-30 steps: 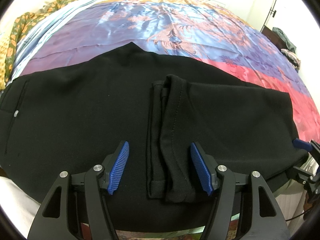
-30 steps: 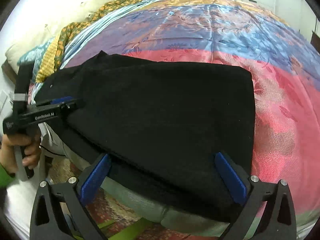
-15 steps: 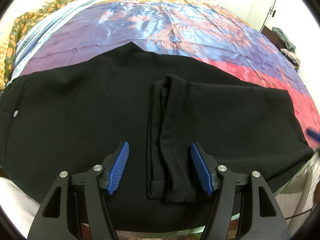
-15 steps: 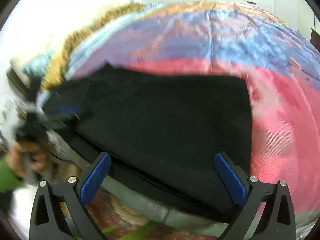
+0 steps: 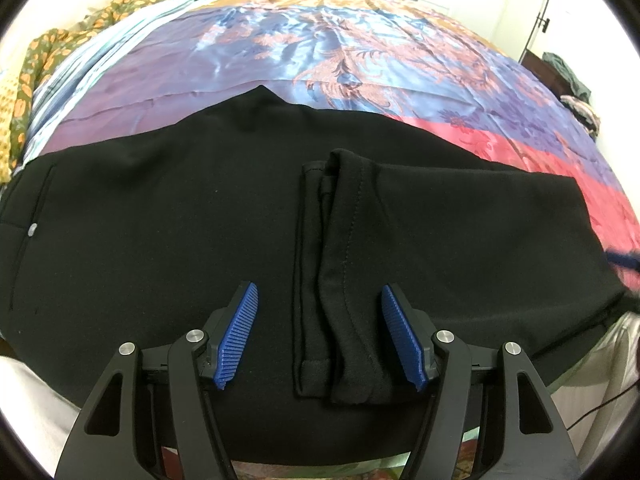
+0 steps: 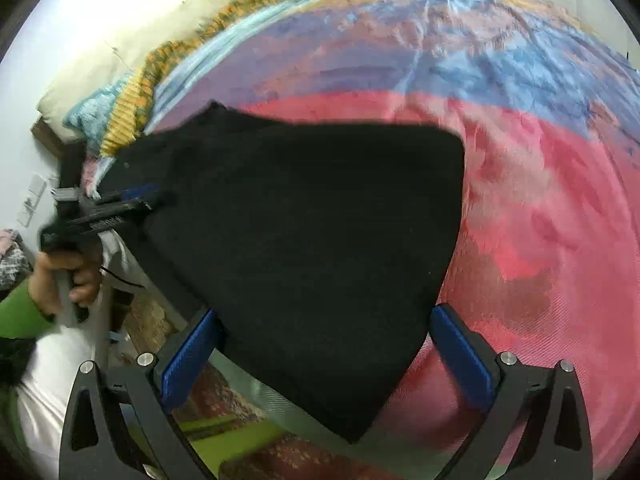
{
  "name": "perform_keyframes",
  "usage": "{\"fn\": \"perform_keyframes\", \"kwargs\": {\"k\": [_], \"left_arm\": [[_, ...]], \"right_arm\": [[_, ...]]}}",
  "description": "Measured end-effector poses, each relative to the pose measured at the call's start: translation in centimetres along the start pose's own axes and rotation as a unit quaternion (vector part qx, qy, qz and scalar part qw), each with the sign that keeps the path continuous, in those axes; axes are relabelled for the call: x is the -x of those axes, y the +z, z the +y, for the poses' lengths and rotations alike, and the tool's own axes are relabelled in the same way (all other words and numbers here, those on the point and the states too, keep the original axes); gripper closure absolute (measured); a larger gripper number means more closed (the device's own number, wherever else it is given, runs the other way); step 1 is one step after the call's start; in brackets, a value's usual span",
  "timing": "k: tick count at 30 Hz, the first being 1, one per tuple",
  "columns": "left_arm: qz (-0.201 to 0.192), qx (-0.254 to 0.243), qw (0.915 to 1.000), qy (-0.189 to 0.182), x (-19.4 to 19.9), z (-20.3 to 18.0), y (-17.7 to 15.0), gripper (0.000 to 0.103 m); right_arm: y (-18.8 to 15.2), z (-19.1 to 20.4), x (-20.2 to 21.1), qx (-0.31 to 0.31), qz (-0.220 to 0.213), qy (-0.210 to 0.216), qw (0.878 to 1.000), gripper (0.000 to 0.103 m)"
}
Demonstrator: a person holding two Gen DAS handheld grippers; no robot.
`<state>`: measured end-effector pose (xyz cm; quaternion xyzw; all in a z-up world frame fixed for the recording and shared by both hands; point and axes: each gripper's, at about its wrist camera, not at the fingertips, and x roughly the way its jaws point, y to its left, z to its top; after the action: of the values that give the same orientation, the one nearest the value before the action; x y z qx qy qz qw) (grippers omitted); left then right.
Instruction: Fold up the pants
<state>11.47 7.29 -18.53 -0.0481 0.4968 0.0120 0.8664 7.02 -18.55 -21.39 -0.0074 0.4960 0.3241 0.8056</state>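
Note:
Black pants [image 5: 160, 216] lie flat on the bed, the legs folded back so the hem ends [image 5: 340, 280] rest on top. My left gripper [image 5: 320, 336] hovers open just above those hems, its blue pads on either side of them and not touching. In the right wrist view the folded black pants [image 6: 312, 232] fill the middle, with a corner reaching over the bed's near edge. My right gripper [image 6: 324, 352] is open wide above that corner, holding nothing. The left gripper [image 6: 116, 210] shows at the left of this view, held by a hand [image 6: 64, 276].
A shiny bedspread [image 5: 320, 52] in purple, blue and pink covers the bed beyond the pants. Patterned yellow-green cloth [image 5: 36, 60] and pillows [image 6: 104, 80] lie at the far left. Clothes [image 5: 572, 84] sit on furniture at the right. A patterned rug [image 6: 224, 396] lies below the bed edge.
The right gripper has swung to the right along the bed edge, so the pants' corner now sits between its fingers. It has slid out of the left wrist view. The left gripper is still.

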Motion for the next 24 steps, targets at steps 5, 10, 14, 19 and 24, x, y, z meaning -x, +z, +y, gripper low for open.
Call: {"fn": "perform_keyframes", "kwargs": {"k": [5, 10, 14, 19, 24], "left_arm": [[0.001, 0.0, 1.0, 0.003, 0.0, -0.2, 0.1, 0.036], [0.0, -0.002, 1.0, 0.0, -0.1, -0.3, 0.1, 0.035], [0.0, 0.002, 1.0, -0.001, 0.0, -0.3, 0.1, 0.035], [0.001, 0.001, 1.0, 0.001, 0.0, -0.2, 0.1, 0.035], [0.0, 0.0, 1.0, 0.001, 0.0, -0.2, 0.0, 0.035]], "right_arm": [[3.6, 1.5, 1.7, 0.039, -0.055, 0.02, 0.998, 0.001], [4.1, -2.3, -5.0, -0.026, 0.053, -0.014, 0.998, 0.001], [4.0, -2.1, -1.6, -0.056, -0.008, -0.02, 0.998, 0.001], [1.4, -1.3, 2.5, -0.07, -0.07, -0.055, 0.994, 0.001], [-1.7, -4.4, 2.7, -0.165, -0.085, -0.088, 0.979, 0.001]]}}
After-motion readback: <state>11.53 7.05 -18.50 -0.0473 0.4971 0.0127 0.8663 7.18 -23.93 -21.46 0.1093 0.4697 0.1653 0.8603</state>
